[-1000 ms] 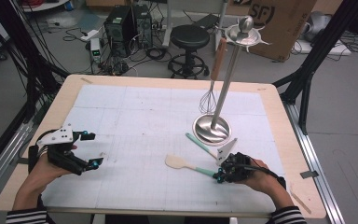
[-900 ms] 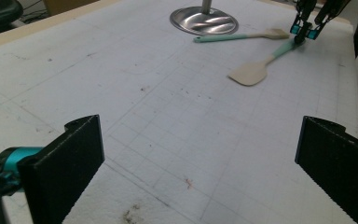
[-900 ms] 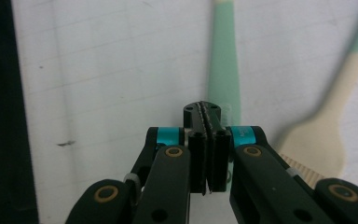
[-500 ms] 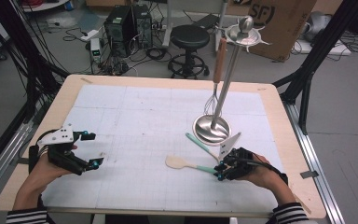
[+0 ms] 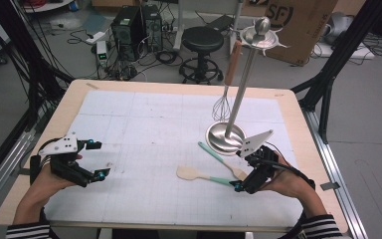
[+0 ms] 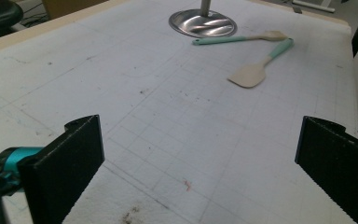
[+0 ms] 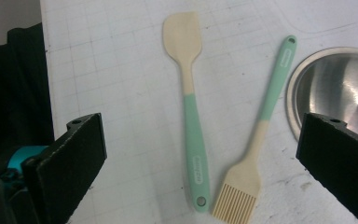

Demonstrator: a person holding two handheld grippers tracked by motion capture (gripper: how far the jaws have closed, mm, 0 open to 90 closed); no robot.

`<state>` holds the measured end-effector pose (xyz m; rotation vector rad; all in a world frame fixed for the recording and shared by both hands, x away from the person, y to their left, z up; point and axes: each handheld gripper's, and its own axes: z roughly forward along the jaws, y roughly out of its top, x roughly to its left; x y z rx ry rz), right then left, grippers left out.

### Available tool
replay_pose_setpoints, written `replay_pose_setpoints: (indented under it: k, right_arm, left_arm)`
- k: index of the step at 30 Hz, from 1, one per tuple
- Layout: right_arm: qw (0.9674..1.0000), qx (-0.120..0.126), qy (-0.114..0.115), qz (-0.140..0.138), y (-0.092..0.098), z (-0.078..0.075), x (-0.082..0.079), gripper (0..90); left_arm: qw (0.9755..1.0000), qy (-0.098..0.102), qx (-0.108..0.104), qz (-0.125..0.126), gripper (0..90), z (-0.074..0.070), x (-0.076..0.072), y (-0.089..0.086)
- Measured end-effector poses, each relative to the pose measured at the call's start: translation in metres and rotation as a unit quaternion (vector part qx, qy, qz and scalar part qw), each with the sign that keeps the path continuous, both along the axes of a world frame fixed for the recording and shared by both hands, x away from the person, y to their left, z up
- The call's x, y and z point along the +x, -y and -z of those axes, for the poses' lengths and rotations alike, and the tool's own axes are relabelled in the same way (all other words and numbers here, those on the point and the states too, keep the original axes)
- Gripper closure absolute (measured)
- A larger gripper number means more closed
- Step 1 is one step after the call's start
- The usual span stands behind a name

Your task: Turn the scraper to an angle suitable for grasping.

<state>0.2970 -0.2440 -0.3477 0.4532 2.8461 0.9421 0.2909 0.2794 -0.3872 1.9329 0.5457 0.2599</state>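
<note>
It was a lab or test room: black frame struts (image 5: 27,74) stood around the gridded desk (image 5: 144,129), cables (image 5: 164,55) trailed across the grey floor by computer towers (image 5: 129,25), a stool (image 5: 201,42) and a cardboard box (image 5: 298,25)

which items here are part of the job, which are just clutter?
In the job:
- spatula
- brush
- utensil stand
- whisk, hanging on the stand
- right gripper, open above the spatula

Lying about:
- stool
- cardboard box
- computer tower
</note>
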Motion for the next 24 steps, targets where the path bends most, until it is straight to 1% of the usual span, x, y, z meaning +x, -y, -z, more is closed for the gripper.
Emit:
replay_pose_setpoints:
  k: [4,5,6,7,10,12,15,17,20,22,24]
  right_arm:
    - [0.9999,-0.013,-0.002,-0.001,-0.003,0.002,0.001,0.0]
    - [0.9998,-0.020,-0.001,-0.001,-0.004,0.003,0.002,0.0]
    - [0.9997,-0.024,-0.006,0.001,-0.004,0.004,0.002,0.0]
    - [0.9996,-0.028,-0.006,0.001,-0.005,0.007,0.003,0.1]
    - [0.9988,-0.049,-0.005,0.005,-0.007,0.016,0.004,0.1]
    - [0.9984,-0.056,-0.007,0.000,-0.009,0.023,0.006,0.1]
    - [0.9978,-0.063,-0.019,-0.007,-0.013,0.031,0.007,0.1]
    - [0.9971,-0.071,-0.024,-0.013,-0.015,0.036,0.008,3.4]
    - [0.9961,-0.079,-0.036,-0.020,-0.018,0.043,0.009,5.3]
    - [0.9950,-0.090,-0.035,-0.025,-0.020,0.046,0.009,7.5]
    - [0.9939,-0.102,-0.034,-0.028,-0.022,0.048,0.010,14.9]
  left_arm:
    - [1.0000,0.000,0.000,0.002,1.7,-0.001,0.000,0.001]
    - [1.0000,-0.001,0.000,0.001,1.6,-0.001,-0.001,0.001]
    - [1.0000,0.000,0.000,0.001,1.7,0.000,-0.001,0.001]
    - [1.0000,0.000,0.001,0.002,1.7,0.000,-0.001,0.001]
    - [1.0000,0.000,0.001,0.002,1.7,0.000,-0.001,0.002]
    - [1.0000,0.000,0.001,0.003,1.6,-0.001,-0.001,0.001]
    - [1.0000,-0.001,-0.001,0.002,1.7,-0.001,-0.001,0.001]
    - [1.0000,-0.001,0.000,0.001,1.7,-0.001,-0.001,0.001]
    - [1.0000,0.000,0.002,0.003,1.7,0.000,-0.001,0.002]
    - [1.0000,-0.001,0.002,0.004,1.7,0.000,-0.001,0.002]
    - [1.0000,-0.003,0.002,0.002,1.7,0.001,-0.001,0.002]
